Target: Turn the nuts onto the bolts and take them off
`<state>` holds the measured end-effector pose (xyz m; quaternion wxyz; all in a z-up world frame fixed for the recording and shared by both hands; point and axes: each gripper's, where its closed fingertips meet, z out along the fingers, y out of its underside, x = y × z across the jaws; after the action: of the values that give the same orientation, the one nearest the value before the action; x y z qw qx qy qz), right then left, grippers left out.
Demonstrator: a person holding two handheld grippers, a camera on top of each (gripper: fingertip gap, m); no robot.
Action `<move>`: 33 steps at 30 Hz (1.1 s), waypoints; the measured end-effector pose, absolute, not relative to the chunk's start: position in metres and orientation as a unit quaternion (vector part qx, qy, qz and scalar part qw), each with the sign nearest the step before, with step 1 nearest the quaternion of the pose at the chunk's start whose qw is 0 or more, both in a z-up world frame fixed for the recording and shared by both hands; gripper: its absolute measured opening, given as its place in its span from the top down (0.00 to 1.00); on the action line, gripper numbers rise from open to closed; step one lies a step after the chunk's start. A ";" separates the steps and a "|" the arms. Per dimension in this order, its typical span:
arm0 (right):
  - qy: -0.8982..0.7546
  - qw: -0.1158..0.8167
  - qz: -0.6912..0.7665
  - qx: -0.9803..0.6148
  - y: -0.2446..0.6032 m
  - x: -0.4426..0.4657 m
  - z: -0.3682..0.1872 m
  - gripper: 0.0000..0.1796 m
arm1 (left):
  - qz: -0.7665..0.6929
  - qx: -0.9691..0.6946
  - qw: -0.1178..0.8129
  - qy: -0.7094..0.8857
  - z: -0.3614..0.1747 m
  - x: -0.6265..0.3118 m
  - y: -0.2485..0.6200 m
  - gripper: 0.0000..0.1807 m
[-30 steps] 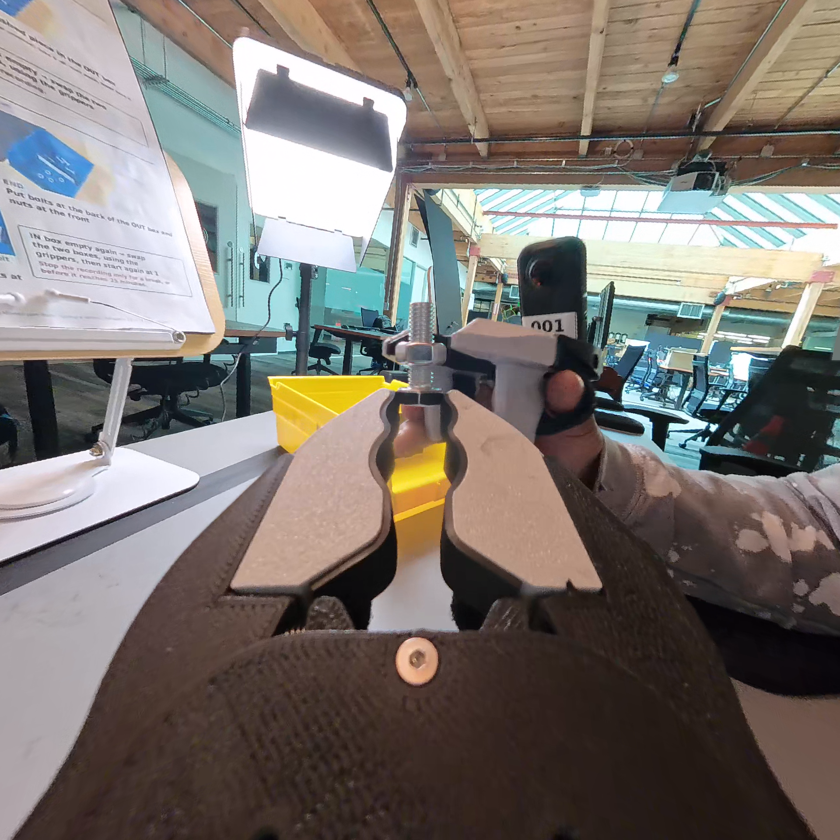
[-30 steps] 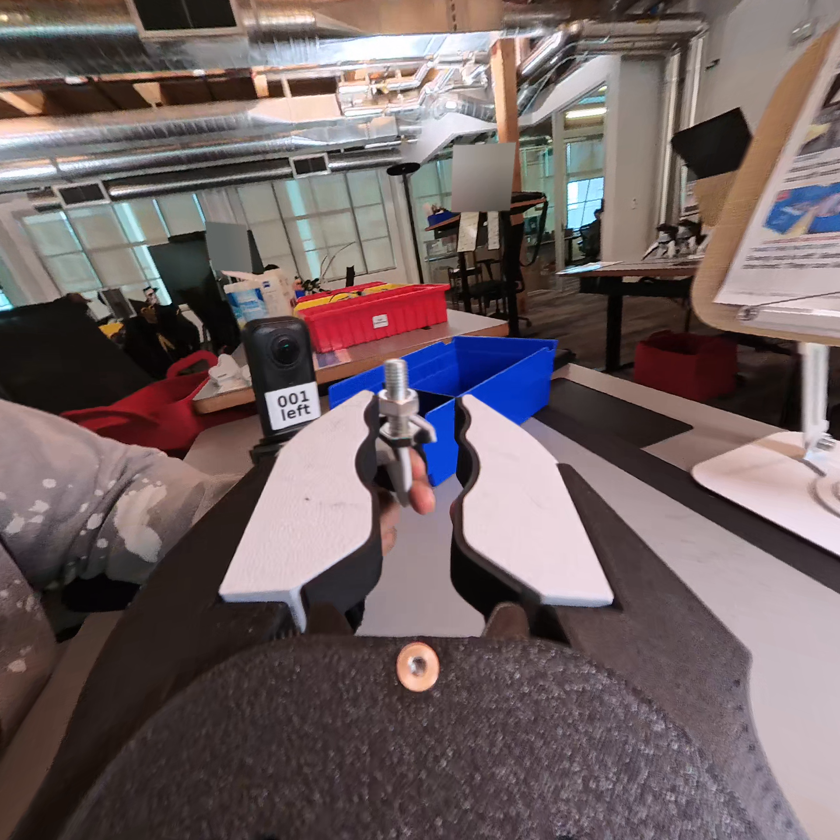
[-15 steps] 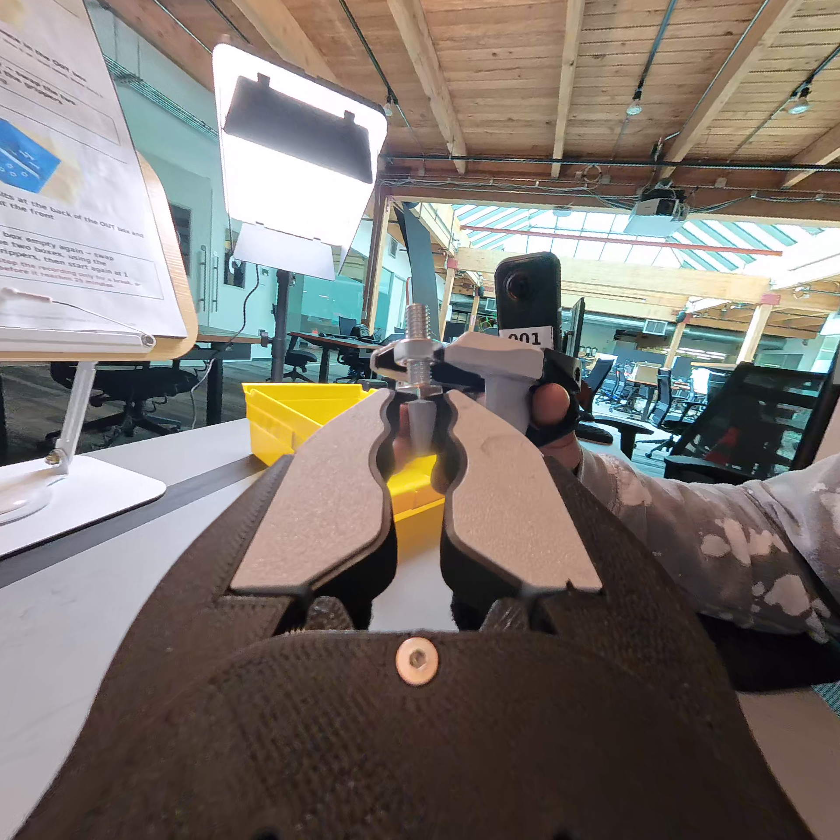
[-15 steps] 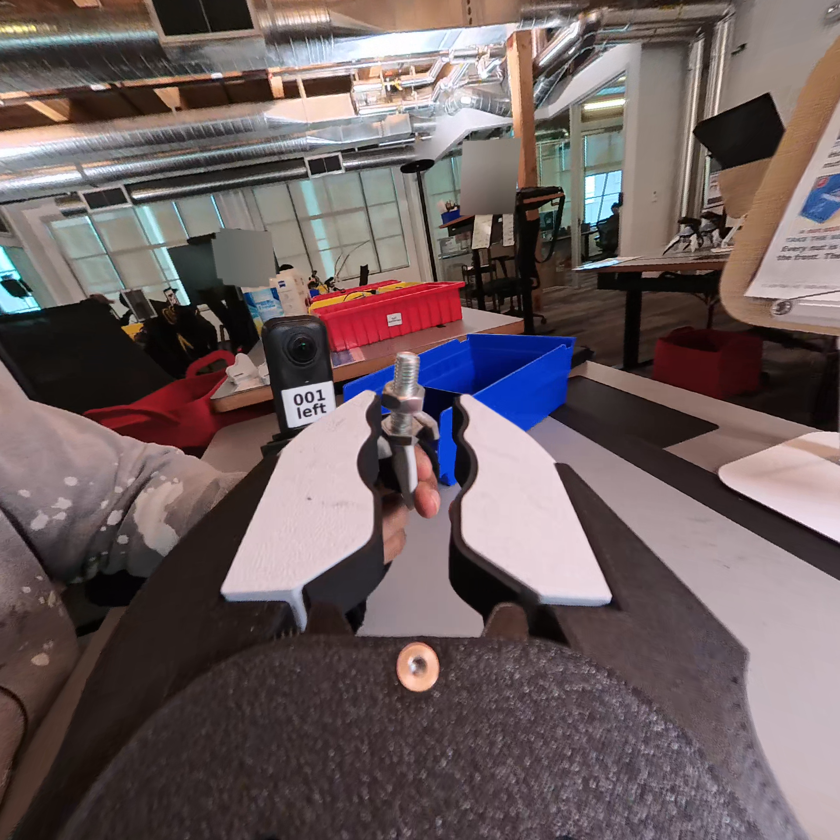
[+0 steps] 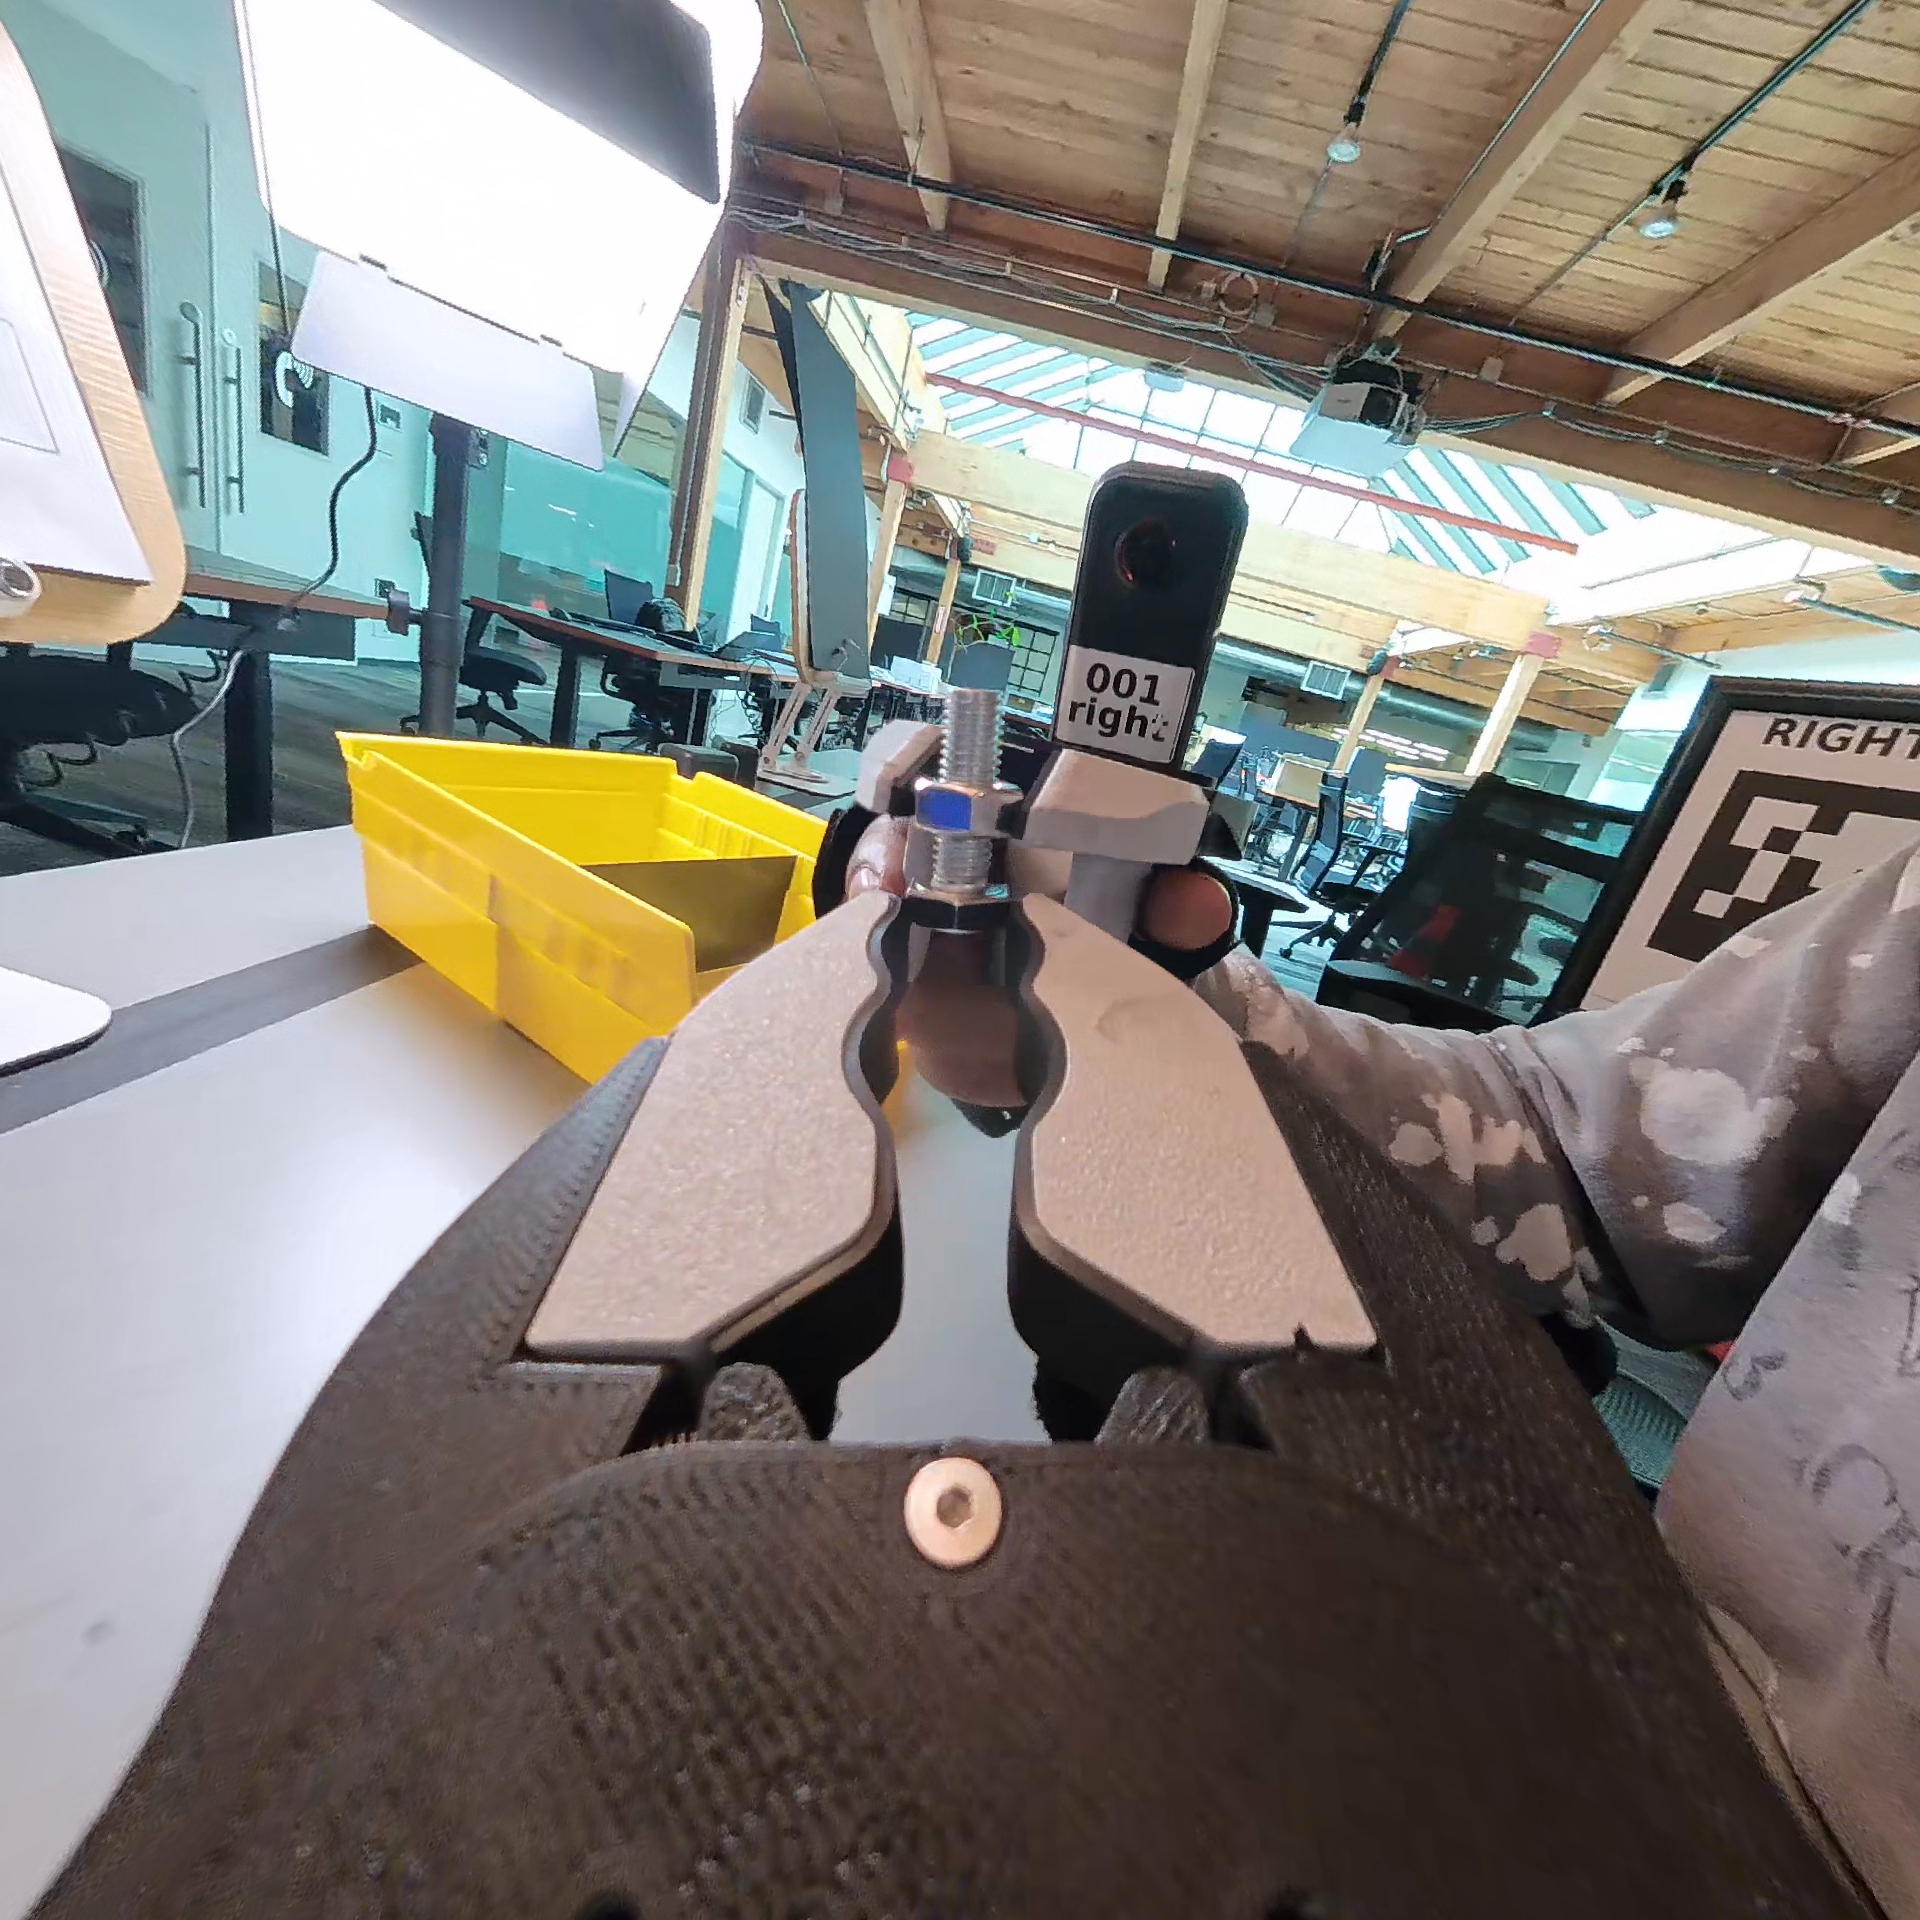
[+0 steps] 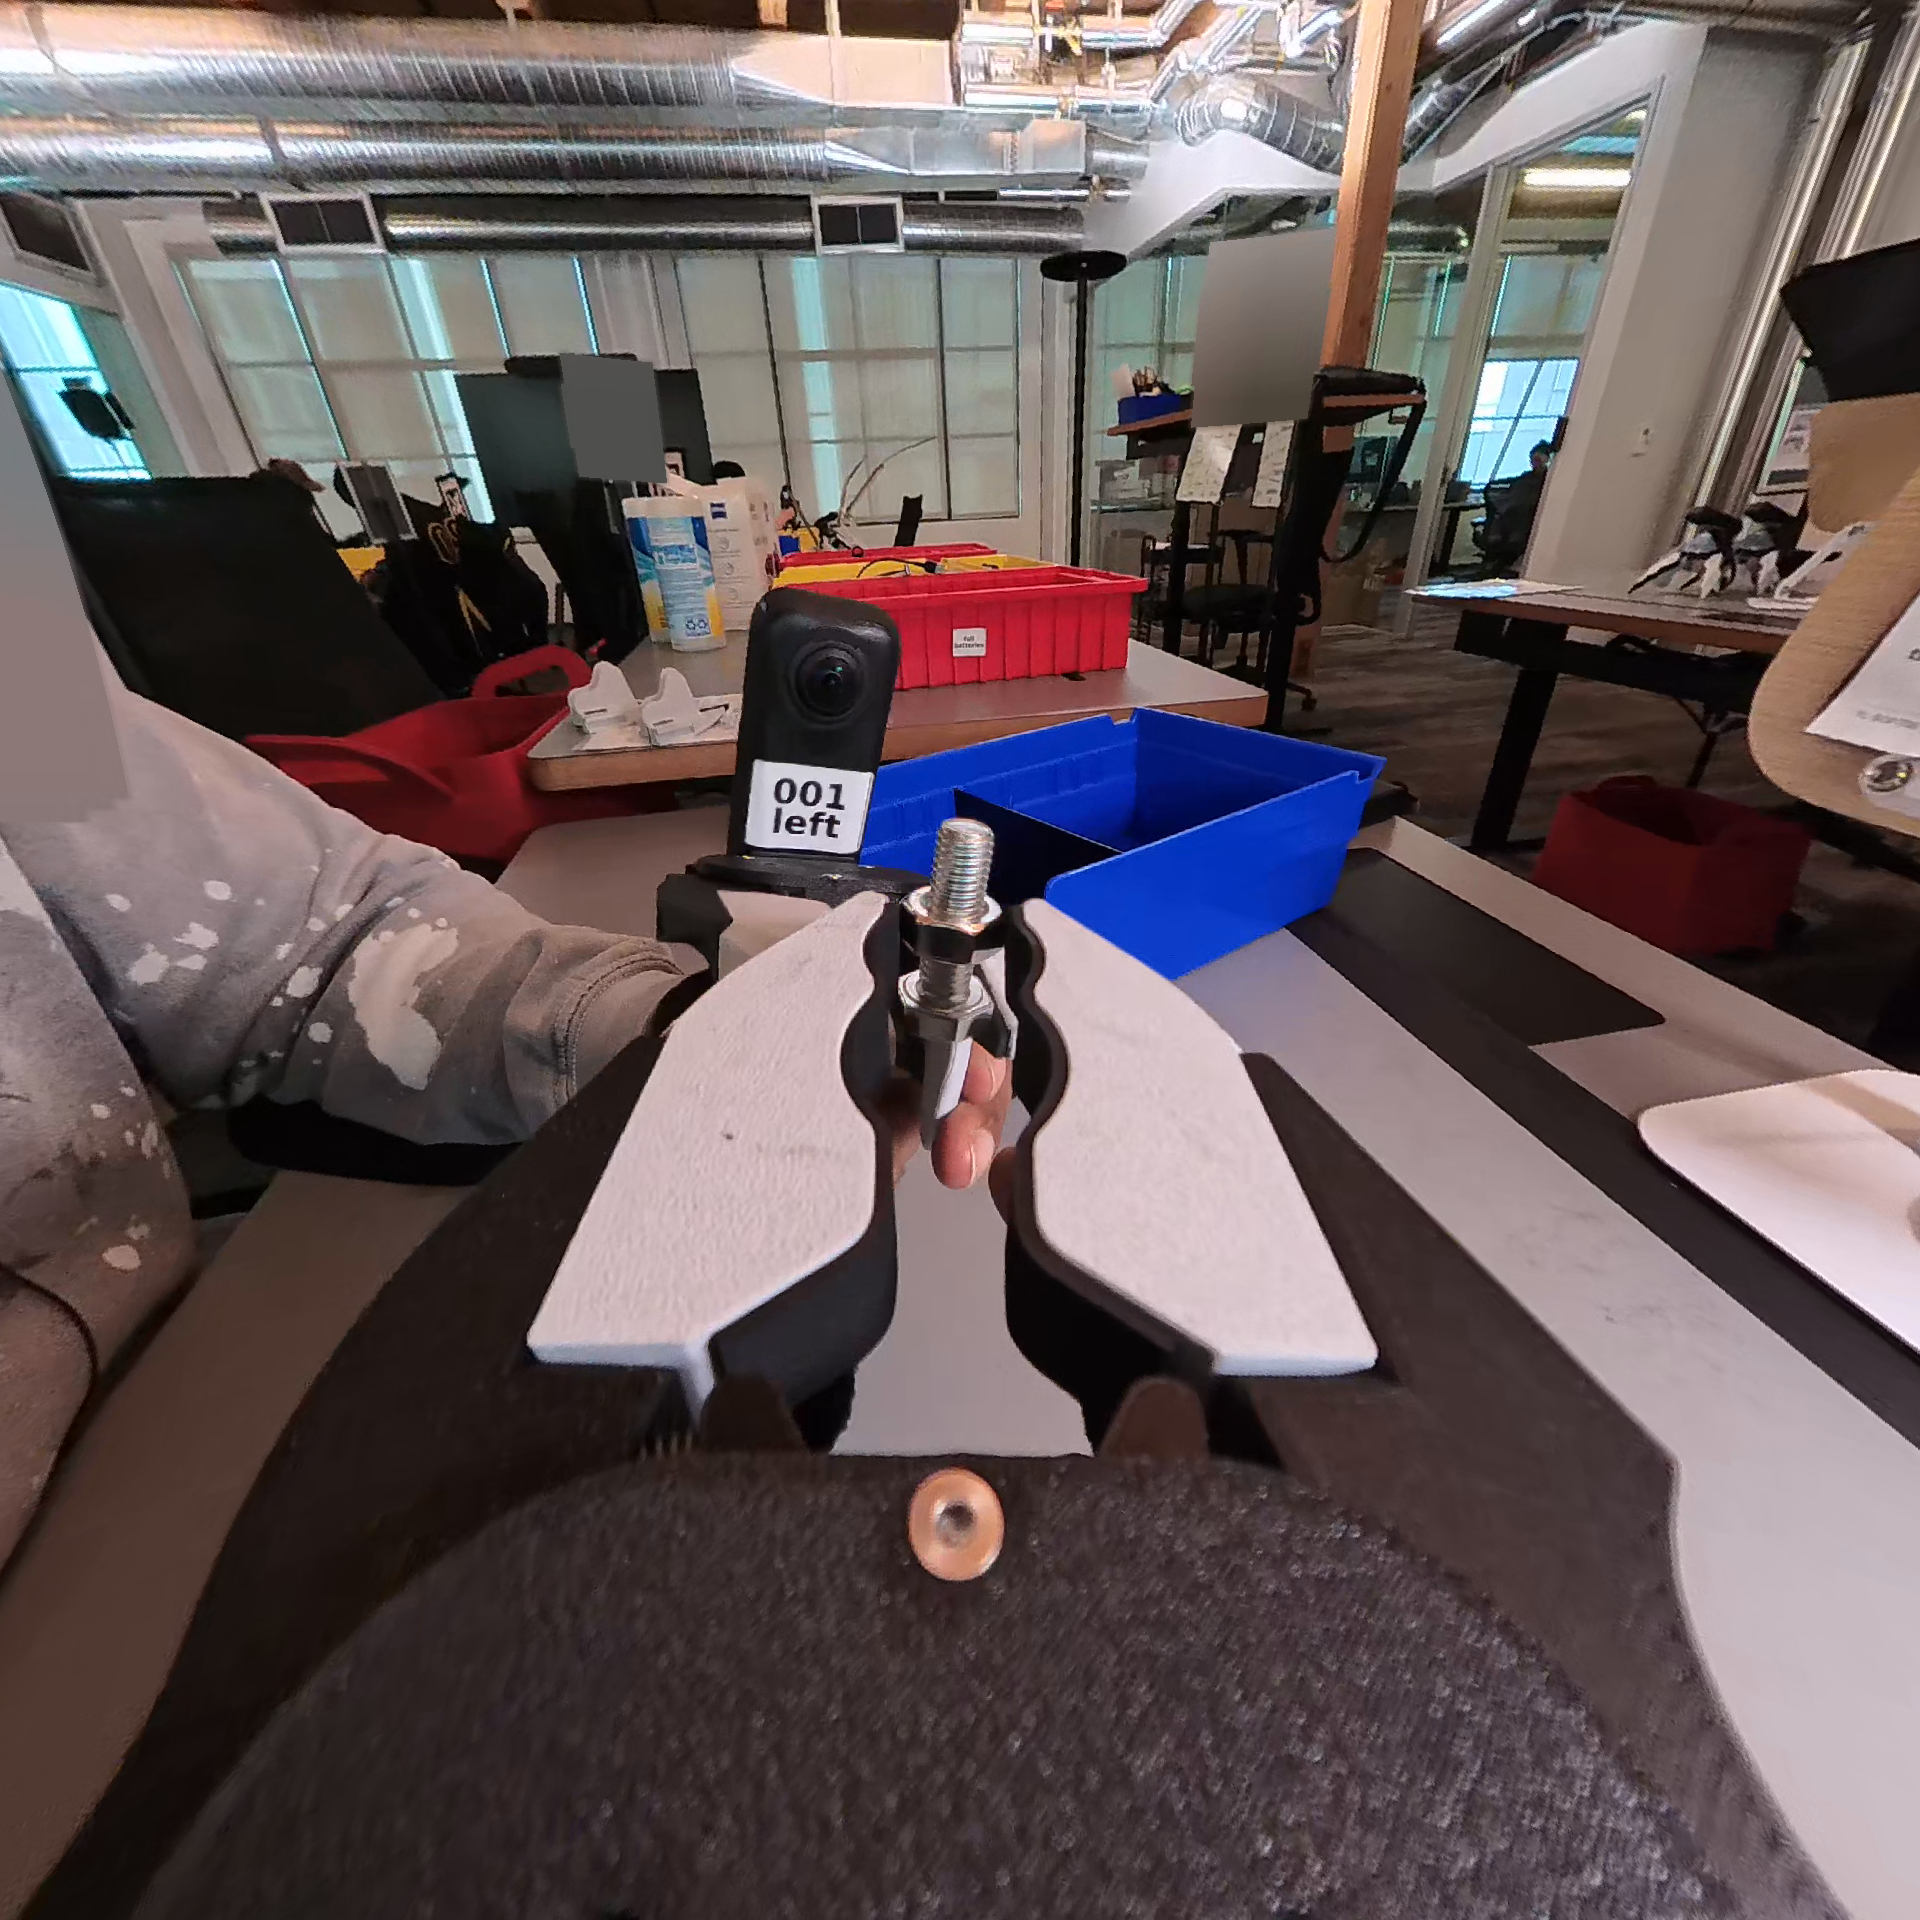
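Steel bolt (image 5: 968,790) upright, head pinched in my left gripper (image 5: 951,920).
Right gripper (image 6: 951,940) clamps its hex nut (image 6: 951,925): rigid, slick, so I grip the flats.

This is an open office used as a workshop: wooden ceiling beams (image 5: 1195,114), metal air ducts (image 6: 416,94), rows of office chairs (image 5: 488,665), and a desk (image 5: 208,1195) with a yellow bin (image 5: 540,831) and a blue bin (image 6: 1195,821).

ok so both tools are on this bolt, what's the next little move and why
Probably twist the right tool to spin the nut along the thread. The left tool clamps the bolt by its head, upright, and the nut sits partway up the shank with bare thread above and below.
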<state>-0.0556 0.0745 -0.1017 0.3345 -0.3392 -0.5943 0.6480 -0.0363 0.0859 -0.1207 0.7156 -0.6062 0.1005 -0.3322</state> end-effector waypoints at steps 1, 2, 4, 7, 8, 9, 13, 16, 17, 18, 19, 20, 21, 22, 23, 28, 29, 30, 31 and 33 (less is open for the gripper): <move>-0.595 0.337 0.648 -0.335 0.074 -0.055 -0.101 0.90 | -0.335 -0.607 0.713 0.102 -0.120 -0.036 0.085 0.90; -0.596 0.341 0.647 -0.331 0.073 -0.054 -0.101 0.90 | -0.338 -0.608 0.711 0.102 -0.120 -0.035 0.085 0.90; -0.600 0.347 0.643 -0.325 0.073 -0.053 -0.101 0.90 | -0.349 -0.608 0.706 0.102 -0.120 -0.034 0.084 0.90; -0.605 0.348 0.642 -0.318 0.071 -0.052 -0.102 0.89 | -0.344 -0.610 0.705 0.111 -0.121 -0.033 0.084 0.90; -0.605 0.346 0.644 -0.316 0.071 -0.051 -0.102 0.90 | -0.336 -0.610 0.708 0.116 -0.121 -0.033 0.083 0.90; -0.605 0.343 0.646 -0.314 0.070 -0.051 -0.101 0.90 | -0.327 -0.610 0.712 0.121 -0.121 -0.032 0.083 0.90; -0.595 0.320 0.666 -0.316 0.072 -0.047 -0.097 0.88 | -0.289 -0.591 0.741 0.135 -0.116 -0.035 0.079 0.90; -0.546 0.348 0.672 -0.359 0.103 -0.049 -0.089 0.96 | -0.283 -0.570 0.760 0.134 -0.107 -0.043 0.074 0.90; -0.541 0.352 0.671 -0.365 0.109 -0.048 -0.088 0.95 | -0.274 -0.572 0.762 0.131 -0.106 -0.045 0.075 0.90; -0.543 0.355 0.670 -0.362 0.108 -0.046 -0.086 0.94 | -0.274 -0.574 0.761 0.127 -0.108 -0.047 0.076 0.90; -0.549 0.356 0.668 -0.355 0.103 -0.046 -0.085 0.91 | -0.275 -0.578 0.759 0.123 -0.110 -0.048 0.077 0.90; -0.559 0.351 0.665 -0.349 0.096 -0.047 -0.086 0.88 | -0.270 -0.581 0.758 0.117 -0.113 -0.049 0.079 0.90; -0.569 0.343 0.661 -0.347 0.088 -0.049 -0.089 0.84 | -0.267 -0.584 0.758 0.117 -0.115 -0.049 0.080 0.90; -0.578 0.338 0.656 -0.348 0.081 -0.052 -0.092 0.81 | -0.265 -0.587 0.755 0.118 -0.117 -0.048 0.081 0.90; -0.583 0.336 0.652 -0.350 0.076 -0.055 -0.096 0.80 | -0.258 -0.591 0.755 0.117 -0.118 -0.048 0.082 0.90; -0.536 0.354 0.666 -0.378 0.100 -0.057 -0.094 0.97 | -0.260 -0.581 0.761 0.121 -0.112 -0.050 0.078 0.90; -0.528 0.358 0.666 -0.387 0.109 -0.056 -0.093 0.97 | -0.254 -0.583 0.762 0.120 -0.112 -0.052 0.079 0.90; -0.531 0.362 0.660 -0.390 0.112 -0.055 -0.094 0.95 | -0.248 -0.585 0.763 0.118 -0.113 -0.053 0.079 0.90; -0.538 0.367 0.653 -0.387 0.110 -0.055 -0.094 0.92 | -0.250 -0.588 0.761 0.116 -0.114 -0.053 0.080 0.90; -0.557 0.361 0.649 -0.372 0.094 -0.056 -0.094 0.85 | -0.249 -0.593 0.757 0.112 -0.118 -0.052 0.083 0.90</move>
<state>-0.0559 0.0940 -0.0936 0.3609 -0.3720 -0.5569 0.6490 -0.0517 0.0832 -0.1182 0.7570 -0.5935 0.1118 -0.2495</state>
